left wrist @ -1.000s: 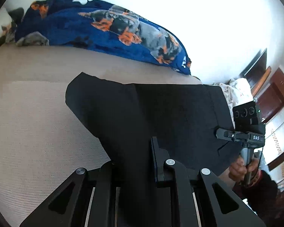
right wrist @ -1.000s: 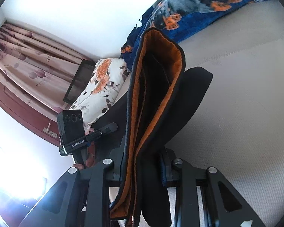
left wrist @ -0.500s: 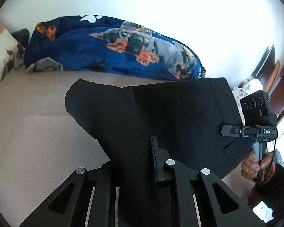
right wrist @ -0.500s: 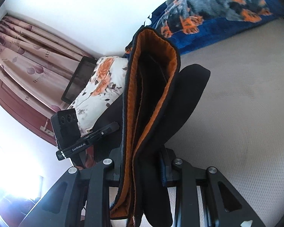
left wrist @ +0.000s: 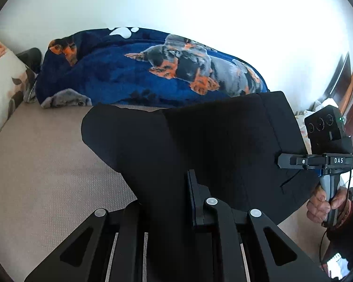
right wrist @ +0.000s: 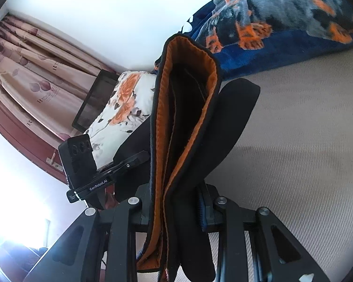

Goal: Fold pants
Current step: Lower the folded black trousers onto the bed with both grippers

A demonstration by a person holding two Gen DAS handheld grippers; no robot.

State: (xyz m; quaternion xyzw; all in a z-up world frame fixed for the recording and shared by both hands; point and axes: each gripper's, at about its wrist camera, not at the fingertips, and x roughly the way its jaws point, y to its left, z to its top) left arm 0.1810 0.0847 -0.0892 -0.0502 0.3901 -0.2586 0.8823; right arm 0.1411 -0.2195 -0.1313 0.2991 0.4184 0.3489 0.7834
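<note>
You have the black fabric pants with orange lining [left wrist: 200,145] lifted above the beige textured bed [left wrist: 47,164], stretched between both tools. Your left gripper [left wrist: 167,202] has its jaws clamped on one edge; your right gripper [right wrist: 176,206] pinches the thick, bunched waistband.

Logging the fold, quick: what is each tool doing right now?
Left tool: closed on the black pants.
Right tool: closed on the pants' orange-lined waistband.
</note>
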